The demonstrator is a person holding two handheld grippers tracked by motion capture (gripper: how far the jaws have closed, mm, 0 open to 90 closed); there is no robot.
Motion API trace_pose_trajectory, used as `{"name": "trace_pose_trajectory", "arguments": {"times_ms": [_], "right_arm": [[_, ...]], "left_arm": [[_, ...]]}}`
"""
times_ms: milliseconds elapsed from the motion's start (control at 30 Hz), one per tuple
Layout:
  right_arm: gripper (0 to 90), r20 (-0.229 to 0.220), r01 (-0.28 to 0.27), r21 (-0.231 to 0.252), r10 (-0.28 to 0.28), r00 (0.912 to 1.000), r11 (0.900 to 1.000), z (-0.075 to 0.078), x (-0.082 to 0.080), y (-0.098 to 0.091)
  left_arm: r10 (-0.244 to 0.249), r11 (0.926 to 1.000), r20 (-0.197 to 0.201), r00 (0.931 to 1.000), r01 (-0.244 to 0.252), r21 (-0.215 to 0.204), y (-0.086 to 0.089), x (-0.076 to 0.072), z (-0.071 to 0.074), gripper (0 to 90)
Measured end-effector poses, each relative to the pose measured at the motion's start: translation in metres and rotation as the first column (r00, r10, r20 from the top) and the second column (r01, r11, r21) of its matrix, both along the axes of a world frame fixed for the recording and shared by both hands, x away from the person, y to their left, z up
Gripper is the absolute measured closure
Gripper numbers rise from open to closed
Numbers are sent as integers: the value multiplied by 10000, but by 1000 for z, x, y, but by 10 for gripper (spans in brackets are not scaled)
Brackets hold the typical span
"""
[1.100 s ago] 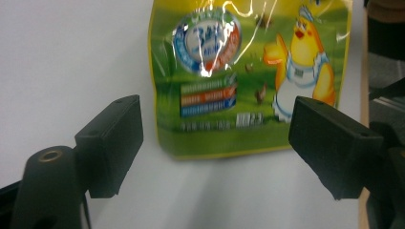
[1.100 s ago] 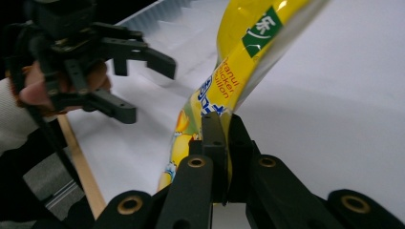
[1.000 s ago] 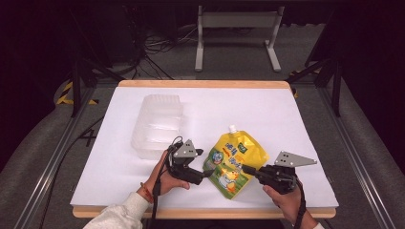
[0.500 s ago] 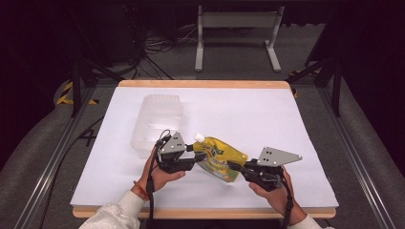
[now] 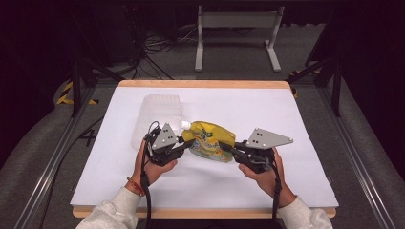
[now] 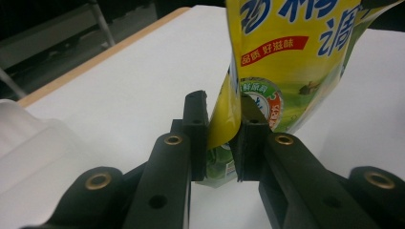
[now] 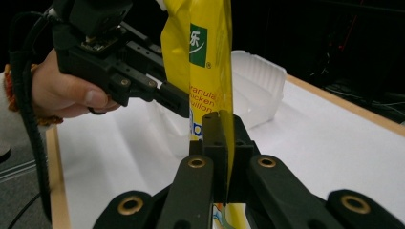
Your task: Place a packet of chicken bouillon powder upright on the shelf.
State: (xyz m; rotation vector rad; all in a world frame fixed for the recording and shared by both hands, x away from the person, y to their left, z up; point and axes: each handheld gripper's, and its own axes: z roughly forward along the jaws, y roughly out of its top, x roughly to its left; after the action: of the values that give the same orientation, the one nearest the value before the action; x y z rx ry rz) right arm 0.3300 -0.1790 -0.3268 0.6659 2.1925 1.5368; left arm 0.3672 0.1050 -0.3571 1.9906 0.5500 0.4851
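Yellow pouch (image 5: 210, 141) held between both tongs

Left tongs (image 5: 184, 144), just closing, and right tongs (image 5: 228, 149) clamped opposite pouch edges; the clear plastic container (image 5: 157, 117) sat empty toward the desk's (image 5: 286, 119) far-left corner.

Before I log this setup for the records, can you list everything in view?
Pouch: one, yellow with green print and a white spout, held above the table between both grippers.
Plastic container: one, clear, table's left half.
Table: one, white top, wooden edge.
Metal stand: one, grey, on the floor beyond the table.
Left gripper: black, its jaws just closed onto the pouch's edge.
Right gripper: black, shut on the pouch's opposite edge.
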Motion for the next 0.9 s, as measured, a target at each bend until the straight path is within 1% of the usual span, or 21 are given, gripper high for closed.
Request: {"name": "trace_pose_trajectory", "arguments": {"times_ms": [100, 167, 233, 300, 333, 500, 567, 667, 733, 800, 867, 900], "right_arm": [[899, 131, 51, 137, -53, 9999, 9999, 6, 6, 9], [899, 250, 29, 182, -33, 9997, 9998, 10, 10, 16], [898, 343, -4, 195, -3, 9994, 9998, 13, 14, 23], [897, 449, -11, 171, 4, 9990, 9999, 15, 18, 30], [898, 486, -28, 168, 20, 9988, 9999, 16, 22, 34], [898, 348, -133, 280, 123, 9993, 9995, 16, 33, 51], [898, 364, -189, 246, 180, 9992, 9995, 16, 36, 58], [898, 259, -282, 300, 274, 9993, 9992, 14, 43, 69], [898, 201, -333, 321, 327, 9993, 9989, 14, 45, 74], [899, 233, -389, 224, 384, 9990, 9990, 13, 46, 80], [898, 182, -439, 220, 435, 9989, 9988, 13, 48, 86], [899, 224, -456, 182, 452, 9987, 9988, 12, 50, 88]], "left_arm": [[194, 9997, 117, 9997, -193, -143, 9, 5, 7, 787], [402, 9991, 301, 9987, -399, -113, 13, 7, 10, 787], [600, 9981, 386, 9975, -595, -128, 19, 10, 13, 789], [720, 9973, 406, 9966, -713, -181, 27, 12, 15, 790], [760, 9969, 354, 9965, -752, -226, 30, 13, 15, 793], [1099, 9934, 280, 9936, -1088, -377, 50, 15, 17, 805], [1263, 9910, 250, 9917, -1250, -483, 57, 15, 18, 812], [1529, 9865, 267, 9879, -1509, -631, 69, 16, 19, 827], [1618, 9851, 266, 9865, -1598, -635, 75, 16, 18, 833], [1712, 9837, 279, 9848, -1693, -601, 78, 15, 17, 840], [1850, 9808, 271, 9824, -1829, -678, 82, 16, 16, 845], [1901, 9796, 307, 9813, -1875, -720, 84, 17, 16, 847]]}}
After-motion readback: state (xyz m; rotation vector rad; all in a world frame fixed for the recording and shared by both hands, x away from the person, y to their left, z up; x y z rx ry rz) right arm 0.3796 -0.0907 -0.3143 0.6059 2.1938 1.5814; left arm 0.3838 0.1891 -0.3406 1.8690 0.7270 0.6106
